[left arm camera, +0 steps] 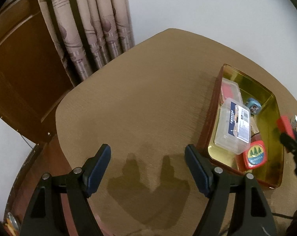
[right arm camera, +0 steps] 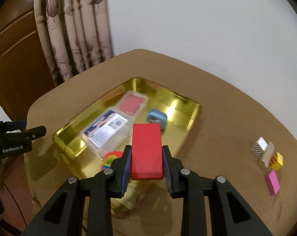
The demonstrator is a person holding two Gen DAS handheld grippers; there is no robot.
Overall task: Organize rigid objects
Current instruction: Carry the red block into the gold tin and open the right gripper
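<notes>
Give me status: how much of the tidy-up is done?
Done: two clear boxes, a blue tin and a red round-cornered tin sit in the gold tray. In hand: the right tongs grip a red block over the tray. Left: several small blocks on the table; the left tongs are empty.

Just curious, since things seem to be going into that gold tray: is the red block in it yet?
Not yet. The red block is clamped in the right gripper, held above the gold tray's near edge.

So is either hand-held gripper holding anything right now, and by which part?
The right hand-held gripper pinches a red block by its long side faces, near its rear end. The left hand-held gripper is open, holding nothing.
</notes>
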